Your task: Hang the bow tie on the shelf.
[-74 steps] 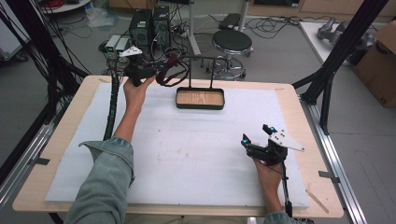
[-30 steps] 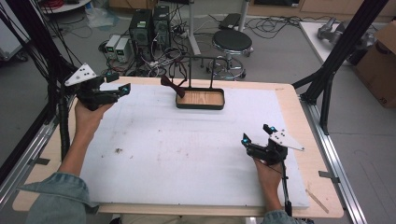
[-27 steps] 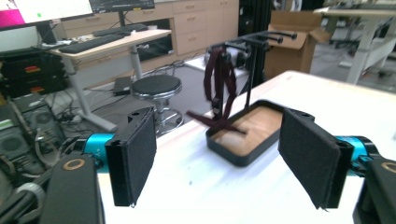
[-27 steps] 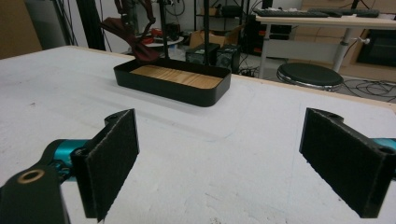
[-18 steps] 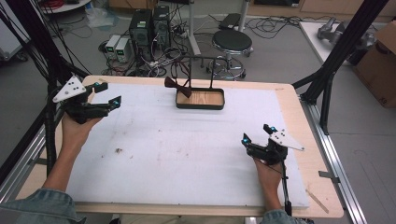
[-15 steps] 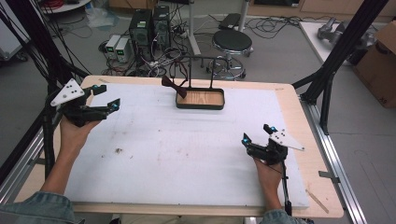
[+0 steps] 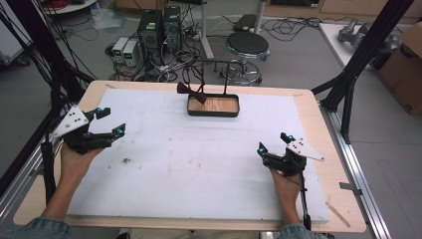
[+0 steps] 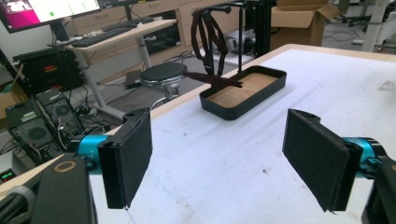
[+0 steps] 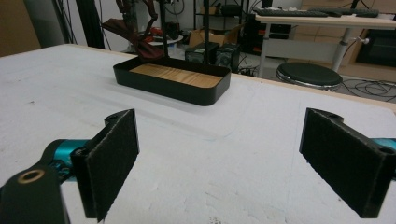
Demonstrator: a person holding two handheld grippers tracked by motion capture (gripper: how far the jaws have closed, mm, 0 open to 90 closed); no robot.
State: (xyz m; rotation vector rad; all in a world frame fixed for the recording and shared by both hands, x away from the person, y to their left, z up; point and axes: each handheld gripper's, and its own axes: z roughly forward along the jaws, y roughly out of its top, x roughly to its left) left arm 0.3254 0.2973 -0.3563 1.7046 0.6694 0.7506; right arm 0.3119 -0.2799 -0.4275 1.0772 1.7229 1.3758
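Both our grippers stand wide open and empty: left gripper (image 7: 107, 127) near the table's left edge, right gripper (image 7: 273, 144) low on the right. A dark red bow tie (image 7: 191, 92) hangs on the rack above the tray (image 7: 214, 112); we judge the hanging done.

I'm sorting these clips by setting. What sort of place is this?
Most likely a robotics lab or workshop, not a home. Computer towers with tangled cables stand on the floor behind the table, black frame struts flank it, and desks with a monitor and keyboard stand beyond.
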